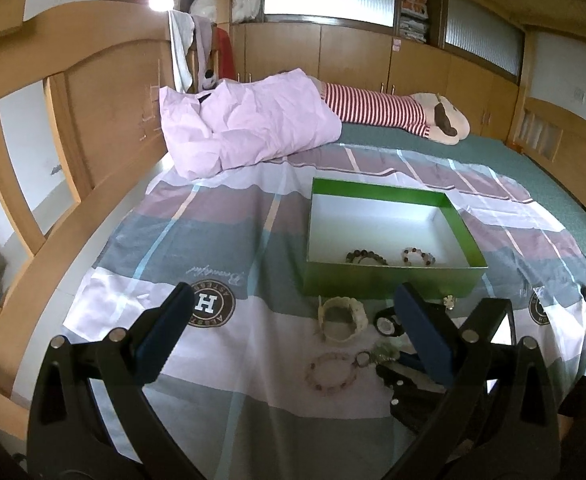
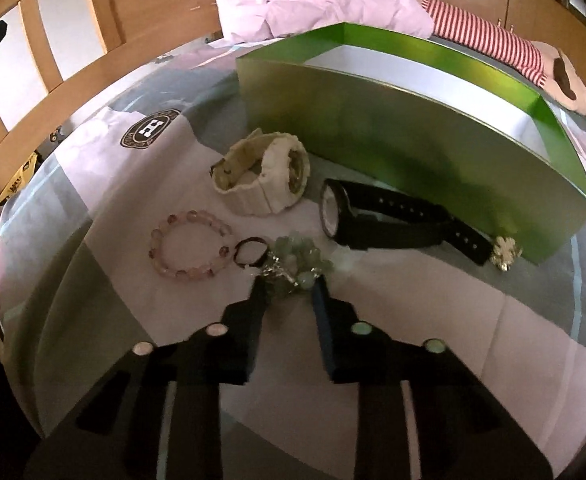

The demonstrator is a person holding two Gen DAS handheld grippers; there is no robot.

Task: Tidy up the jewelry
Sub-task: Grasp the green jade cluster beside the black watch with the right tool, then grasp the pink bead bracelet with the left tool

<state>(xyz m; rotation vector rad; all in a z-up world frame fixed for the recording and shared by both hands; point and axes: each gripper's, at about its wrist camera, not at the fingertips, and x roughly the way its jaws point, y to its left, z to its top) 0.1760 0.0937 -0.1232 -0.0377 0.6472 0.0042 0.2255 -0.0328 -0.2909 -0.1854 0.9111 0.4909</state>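
The green box point(image 2: 413, 152) stands open on the bed cover point(image 2: 93, 184), and all places here are given from it. In the left wrist view two bead bracelets point(image 1: 367, 258) already lie inside, against its near wall. In front of this wall, on the cover, wait a white watch point(image 2: 265, 178), a black watch point(image 2: 377, 220), a pink bead bracelet point(image 2: 191, 250), a small dark ring point(image 2: 251, 252) and a pale green bead bracelet point(image 2: 303, 256).

The right gripper point(image 2: 289, 290) is low over the green beads. Its jaws stand apart on both sides of the pile, not yet pressed, so it holds nothing. The left gripper point(image 1: 289, 316) hangs wide open and empty, further back from the box.

The green bracelet seems light and limp, with smooth round beads that may roll out of a pinch. Closing across the thick middle of the bunch looks better than taking one bead. The small metal charm there could catch.
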